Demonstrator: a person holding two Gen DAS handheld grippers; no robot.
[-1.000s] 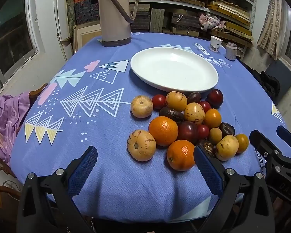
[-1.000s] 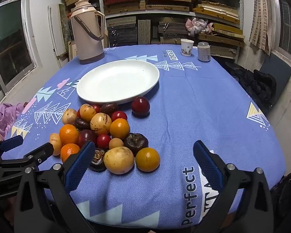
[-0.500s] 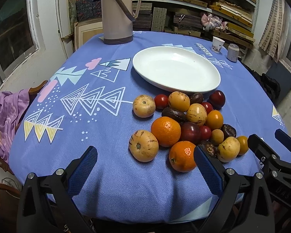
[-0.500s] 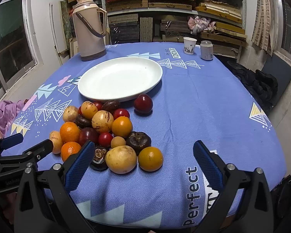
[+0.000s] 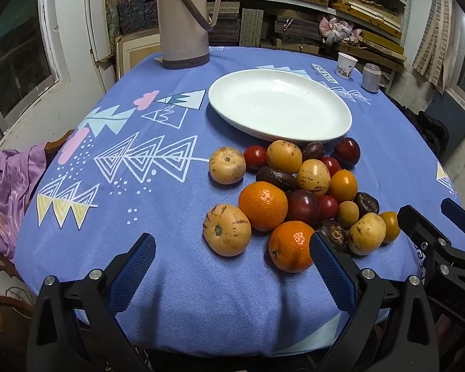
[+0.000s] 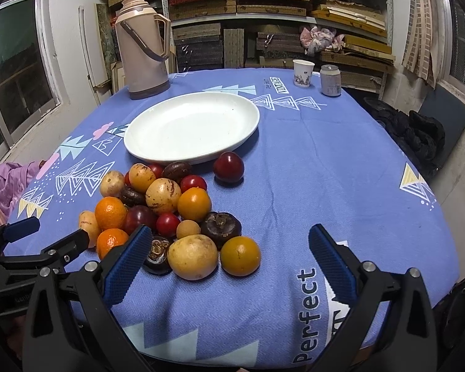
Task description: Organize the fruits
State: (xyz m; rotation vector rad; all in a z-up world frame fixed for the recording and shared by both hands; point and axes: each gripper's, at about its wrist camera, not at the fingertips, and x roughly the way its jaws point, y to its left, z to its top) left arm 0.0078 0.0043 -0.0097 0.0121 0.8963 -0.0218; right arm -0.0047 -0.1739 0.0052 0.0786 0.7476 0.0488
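A pile of mixed fruit [image 5: 297, 198] [image 6: 173, 210] lies on the blue tablecloth: oranges, yellow melons, red plums, dark mangosteens. Behind it rests an empty white plate [image 5: 279, 105] [image 6: 192, 127]. My left gripper [image 5: 232, 266] is open near the table's front edge; a striped yellow melon [image 5: 227, 229] and an orange [image 5: 290, 249] sit just ahead of its fingers. My right gripper [image 6: 231, 263] is open too, with a big yellow fruit [image 6: 192, 257] and a small orange fruit [image 6: 240, 255] just ahead of its left finger. Each gripper shows at the edge of the other's view.
A tan thermos jug [image 5: 183, 18] [image 6: 144, 46] stands at the back left. A paper cup [image 6: 303, 73] and a can [image 6: 331, 80] stand at the back right. Purple cloth on a chair [image 5: 3, 186] hangs at the left; a dark chair [image 6: 431, 130] is at the right.
Both grippers have edged forward and a little higher toward the fruit pile, so it sits closer in view. Both stay open, and no fruit has moved.
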